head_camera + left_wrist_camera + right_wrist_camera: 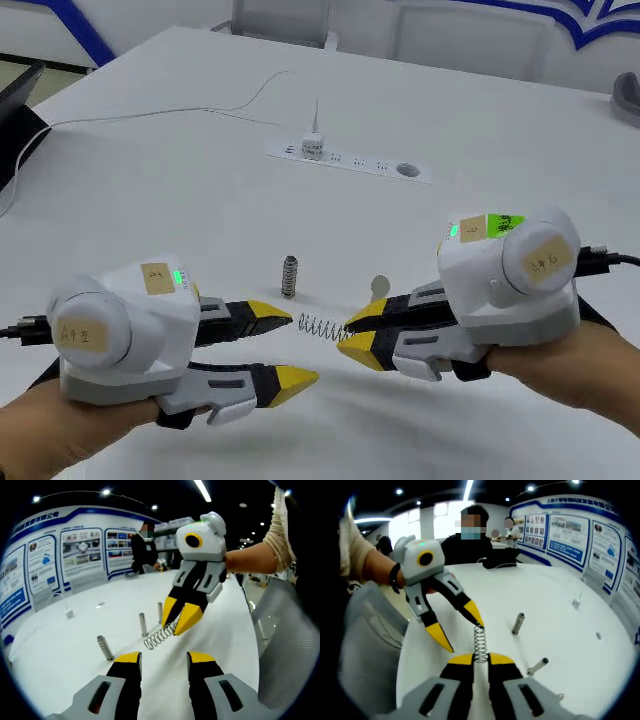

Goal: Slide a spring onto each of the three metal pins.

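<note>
A bare coil spring (pixel 320 327) hangs level over the white table (pixel 180 200), and my right gripper (pixel 348 338) is shut on one end of it. In the right gripper view the spring (pixel 480 644) rises from between my own jaws. My left gripper (pixel 290 347) stands open facing it, one yellow tip touching the spring's free end. One upright pin carries a spring (pixel 289 276). Two bare pins (pixel 143 625) (pixel 160 612) stand behind the held spring (pixel 159 636). In the left gripper view my right gripper (pixel 175 627) comes in from above.
A white power strip (pixel 350 160) with a plug and cable (pixel 313 145) lies at the table's far middle. A dark object (pixel 15 120) sits at the left edge. A seated person (pixel 470 535) is beyond the table's end.
</note>
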